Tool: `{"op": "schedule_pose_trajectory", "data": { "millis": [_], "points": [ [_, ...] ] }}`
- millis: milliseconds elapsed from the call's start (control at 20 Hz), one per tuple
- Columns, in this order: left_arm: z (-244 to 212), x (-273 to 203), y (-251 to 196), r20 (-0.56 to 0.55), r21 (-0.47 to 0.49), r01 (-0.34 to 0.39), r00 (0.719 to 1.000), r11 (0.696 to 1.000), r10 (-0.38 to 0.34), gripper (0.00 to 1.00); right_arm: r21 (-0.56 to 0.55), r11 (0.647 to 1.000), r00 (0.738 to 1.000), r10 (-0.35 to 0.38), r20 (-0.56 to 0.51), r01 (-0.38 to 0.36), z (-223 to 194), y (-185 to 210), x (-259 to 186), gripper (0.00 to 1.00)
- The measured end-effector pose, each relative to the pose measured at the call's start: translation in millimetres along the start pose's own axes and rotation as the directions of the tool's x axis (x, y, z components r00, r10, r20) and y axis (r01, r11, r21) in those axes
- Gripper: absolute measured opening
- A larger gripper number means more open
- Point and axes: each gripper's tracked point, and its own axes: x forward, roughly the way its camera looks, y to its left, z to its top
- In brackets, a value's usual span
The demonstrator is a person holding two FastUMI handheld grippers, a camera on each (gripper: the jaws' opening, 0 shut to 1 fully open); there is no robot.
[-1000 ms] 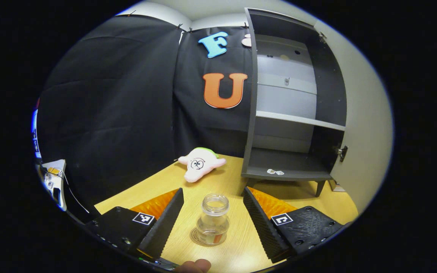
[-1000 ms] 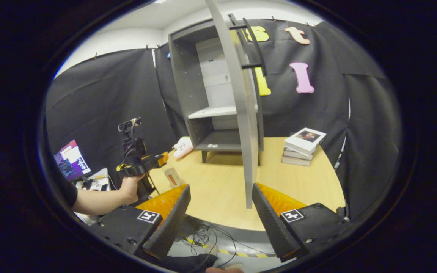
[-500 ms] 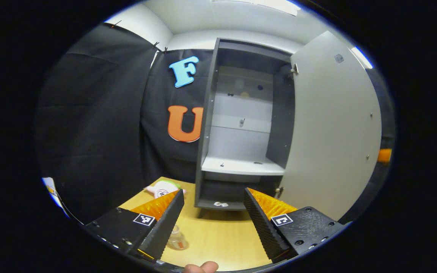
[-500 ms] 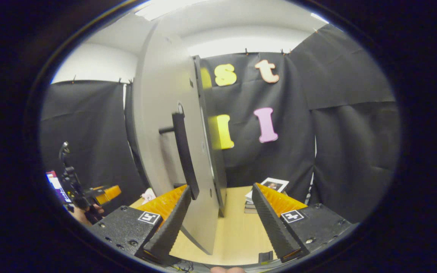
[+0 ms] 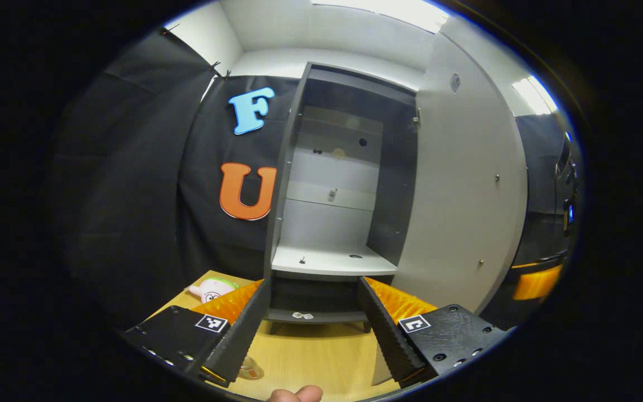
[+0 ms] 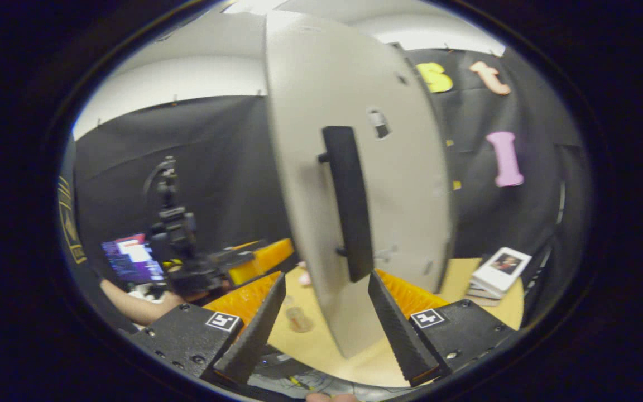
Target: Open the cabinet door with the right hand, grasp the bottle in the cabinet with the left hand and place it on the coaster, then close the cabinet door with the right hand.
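Between apart right claw (image 6: 321, 315) fingers, door handle (image 6: 346, 204) now nearer, cabinet door (image 6: 355, 184) swung.

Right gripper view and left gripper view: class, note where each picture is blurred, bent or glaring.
Right gripper view: the pale grey cabinet door with its black bar handle is motion-blurred and bowed by the fisheye. Left gripper view: sharper; the ceiling light glares, and the dark grey cabinet's straight edges curve.

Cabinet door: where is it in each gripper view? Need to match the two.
Left gripper view: the cabinet door stands open right of centre, pale inner face showing, beside the cabinet.
Right gripper view: the door is centre frame, black handle facing the camera.
Shared landmark: the wooden table.
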Motion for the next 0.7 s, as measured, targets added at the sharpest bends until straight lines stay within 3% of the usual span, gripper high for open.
{"op": "schedule_pose_trajectory", "data": {
  "millis": [150,250,350,400,550,700],
  "points": [
    [2,5,43,0.006,-0.052,-0.064,0.998,0.997,0.064,0.95,-0.147,0.988,0.999,-0.043,-0.019,0.04,-5,-2,22,0.98],
    [-5,10,57,-0.022,-0.071,-0.094,0.995,0.993,0.092,0.95,-0.133,0.989,0.997,-0.076,-0.034,0.071,-15,-9,34,0.98],
    [-6,12,64,-0.034,-0.068,-0.117,0.993,0.991,0.115,0.96,-0.127,0.98,0.988,-0.154,-0.01,0.152,-7,-30,38,0.95],
    [-3,14,62,-0.028,-0.066,-0.124,0.992,0.99,0.122,0.95,-0.124,0.97,0.978,-0.21,0.007,0.209,-1,-45,37,0.99],
    [7,13,55,0.011,-0.022,-0.177,0.984,0.984,0.177,0.95,-0.135,0.909,0.919,-0.385,0.089,0.394,19,-108,32,1.0],
    [11,16,38,0.017,0.025,-0.238,0.971,0.971,0.237,0.95,-0.083,0.877,0.873,-0.455,0.174,0.474,41,-139,38,0.99]
  ]
}}
